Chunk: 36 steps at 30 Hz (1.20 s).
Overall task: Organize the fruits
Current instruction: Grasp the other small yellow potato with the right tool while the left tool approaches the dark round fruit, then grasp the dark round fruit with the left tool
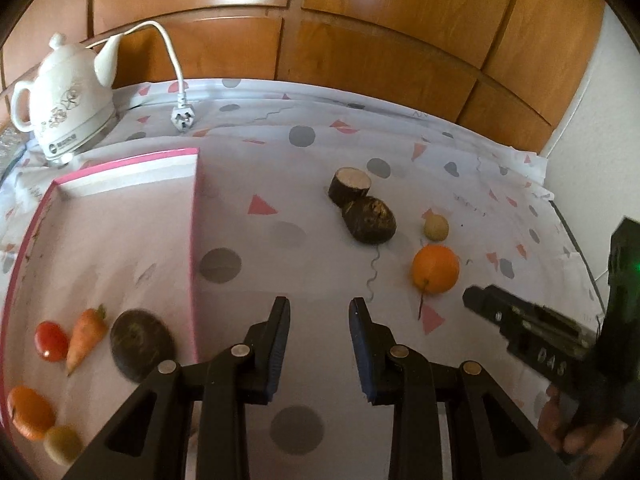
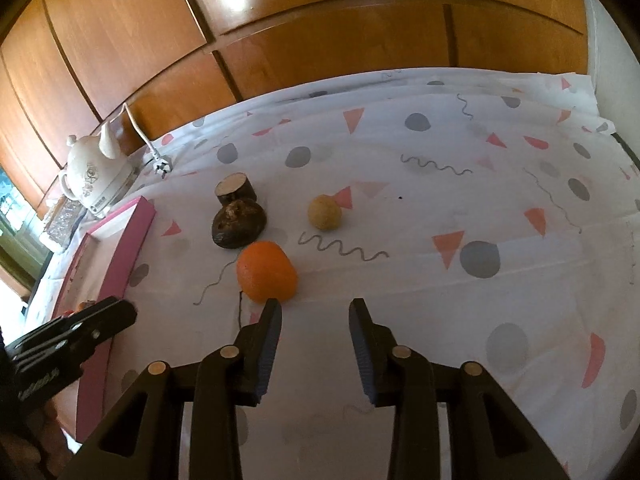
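Wood-panel wall (image 1: pixel 360 40) fills upper frame, glossy, bright glare patch top centre. White wall strip (image 1: pixel 592 120) at far right. Table under white cloth (image 2: pixel 440 208) printed with grey dots, pink triangles, squiggles. White kettle (image 1: pixel 64 96), unplugged cord (image 1: pixel 176 80), upper left.

Inside the pink box (image 1: pixel 120 240) lie five things: one tomato (image 1: pixel 51 340), one carrot (image 1: pixel 85 336), one dark round root (image 1: pixel 142 344), one orange (image 1: pixel 30 412) and one pale yellow fruit (image 1: pixel 62 444). Right of the box, on the cloth, lie four: two dark roots (image 1: pixel 374 220) (image 1: pixel 350 186), one orange fruit (image 1: pixel 435 269) and one small yellowish fruit (image 1: pixel 436 228). Behind the box stands one white kettle (image 1: pixel 64 96).
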{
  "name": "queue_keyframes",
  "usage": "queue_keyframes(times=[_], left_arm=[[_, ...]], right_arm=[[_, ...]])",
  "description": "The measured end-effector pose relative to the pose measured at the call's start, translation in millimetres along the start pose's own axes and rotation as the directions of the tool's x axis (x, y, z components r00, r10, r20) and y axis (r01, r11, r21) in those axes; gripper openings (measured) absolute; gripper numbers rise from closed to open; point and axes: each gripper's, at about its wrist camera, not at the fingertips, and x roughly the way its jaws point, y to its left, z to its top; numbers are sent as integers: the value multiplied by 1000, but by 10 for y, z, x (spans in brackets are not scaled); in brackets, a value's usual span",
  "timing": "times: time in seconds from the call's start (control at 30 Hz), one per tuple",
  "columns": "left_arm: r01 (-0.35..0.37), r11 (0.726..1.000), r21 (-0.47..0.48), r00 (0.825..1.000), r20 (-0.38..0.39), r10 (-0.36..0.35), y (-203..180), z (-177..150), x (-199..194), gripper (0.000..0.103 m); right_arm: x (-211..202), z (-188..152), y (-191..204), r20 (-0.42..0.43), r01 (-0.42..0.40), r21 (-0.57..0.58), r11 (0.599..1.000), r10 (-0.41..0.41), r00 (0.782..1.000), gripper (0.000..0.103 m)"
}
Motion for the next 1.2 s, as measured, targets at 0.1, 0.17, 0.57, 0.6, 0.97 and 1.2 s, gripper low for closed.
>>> queue_keyframes(times=[0.1, 0.17, 0.57, 0.6, 0.97, 1.2], left_arm=[[9, 1000, 11, 1000, 2, -9, -70, 102, 69, 31], [28, 1000, 7, 1000, -1, -28, -107, 173, 112, 32], [55, 998, 30, 998, -38, -54, -271, 360, 441, 35], [58, 998, 27, 998, -41, -57, -275, 369, 462, 35], [101, 995, -15, 994, -40, -102, -267, 503, 587, 40], [115, 993, -16, 992, -49, -116, -316, 563, 675, 41]], right_arm=[[-10, 11, 15, 11, -1, -16, 1000, 1, 1000, 35], [-6, 56, -43, 19, 5, 10, 1000, -5, 1000, 35], [122, 351, -130, 53, 26, 23, 999, -27, 998, 31], [153, 369, -137, 45, 10, 26, 1000, -11, 999, 31], [488, 599, -106, -14, -37, 9, 999, 37, 999, 31], [591, 579, -78, -2, 35, -53, 998, -35, 999, 25]])
